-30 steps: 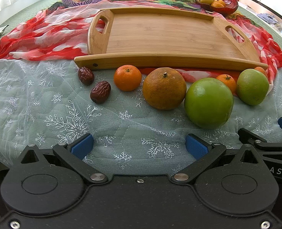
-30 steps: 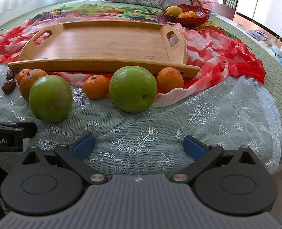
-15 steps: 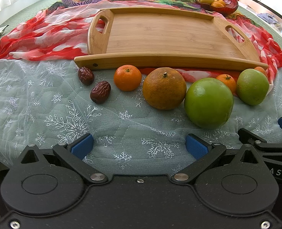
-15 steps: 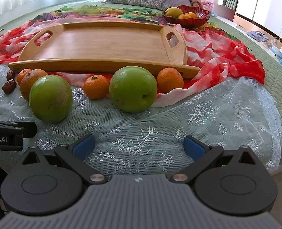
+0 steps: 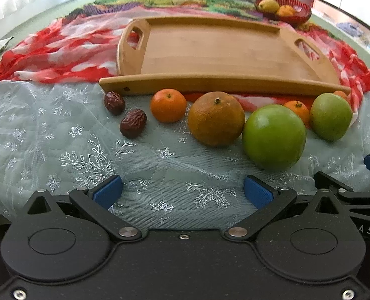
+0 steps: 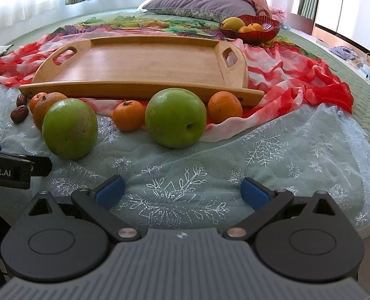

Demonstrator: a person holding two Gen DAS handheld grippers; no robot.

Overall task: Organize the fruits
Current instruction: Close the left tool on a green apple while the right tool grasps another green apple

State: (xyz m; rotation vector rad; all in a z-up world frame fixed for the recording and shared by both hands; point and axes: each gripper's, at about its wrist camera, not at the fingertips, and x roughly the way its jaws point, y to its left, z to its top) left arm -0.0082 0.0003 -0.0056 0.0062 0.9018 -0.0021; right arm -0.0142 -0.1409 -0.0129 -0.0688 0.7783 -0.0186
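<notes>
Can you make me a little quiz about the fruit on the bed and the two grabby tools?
1. True or false: the wooden bamboo tray already holds fruit.
2. How many round green apples lie in front of the tray? A) one B) two C) four
3. Fill in: the left tool and right tool are both ____.

Key: 1 false. 2 B: one, another. 3 open.

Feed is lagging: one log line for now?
left tool open | right tool open | tray bare | fruit on bedspread
</notes>
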